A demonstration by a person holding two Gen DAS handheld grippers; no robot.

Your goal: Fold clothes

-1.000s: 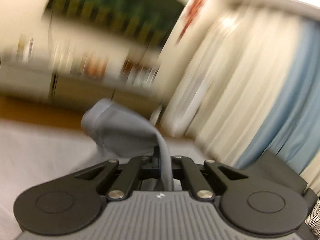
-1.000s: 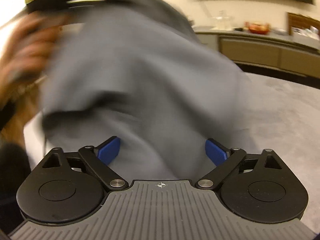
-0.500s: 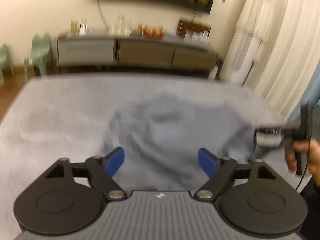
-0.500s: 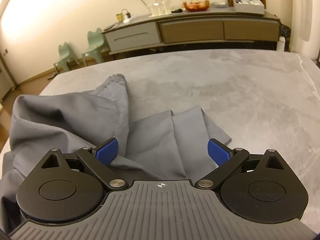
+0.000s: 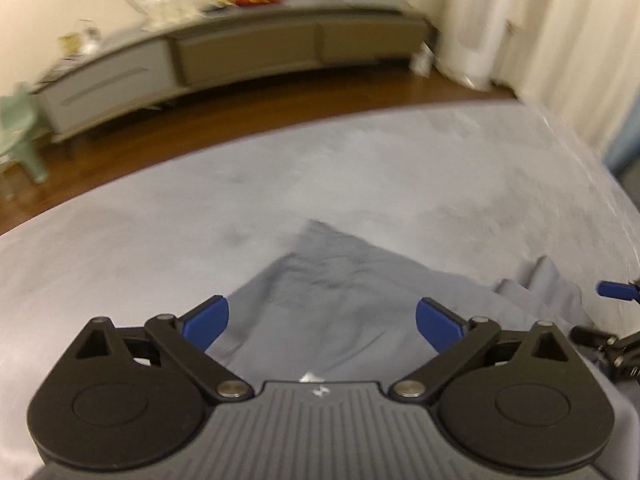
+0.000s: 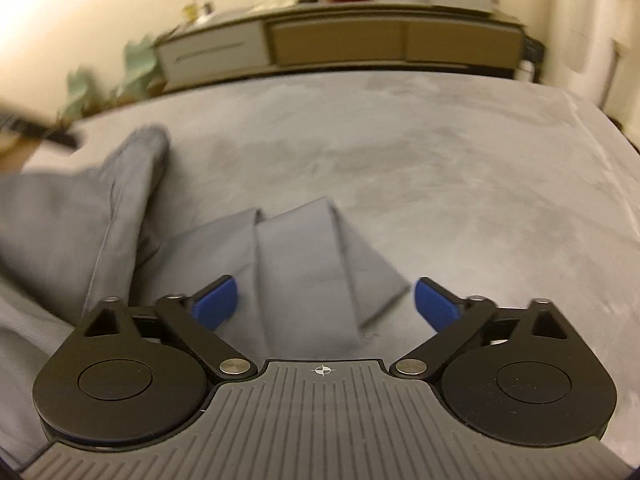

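Observation:
A grey garment (image 5: 340, 288) lies rumpled on the grey cloth-covered surface (image 5: 360, 160). My left gripper (image 5: 320, 324) hovers over the garment's near part; its jaws are opening, and the blue pads touch no cloth. At the right edge of that view shows a blue fingertip (image 5: 616, 291) of the other gripper. In the right wrist view, a folded strip of the garment (image 6: 304, 264) runs between the pads of my right gripper (image 6: 326, 307). Its jaws are closing but stand wide and do not press the cloth. A bunched part of the garment (image 6: 80, 216) rises to the left.
A long low sideboard (image 5: 240, 52) with small items on top stands along the far wall, across a strip of wood floor (image 5: 240, 128). A green chair (image 5: 16, 136) is at the left, pale curtains (image 5: 580, 40) at the right. The surface's far edge (image 6: 360, 76) curves ahead.
My left gripper has let go of the garment, opened wide and tipped down toward it. The garment has dropped from the air onto the surface. My right gripper has sunk closer to the folded strip.

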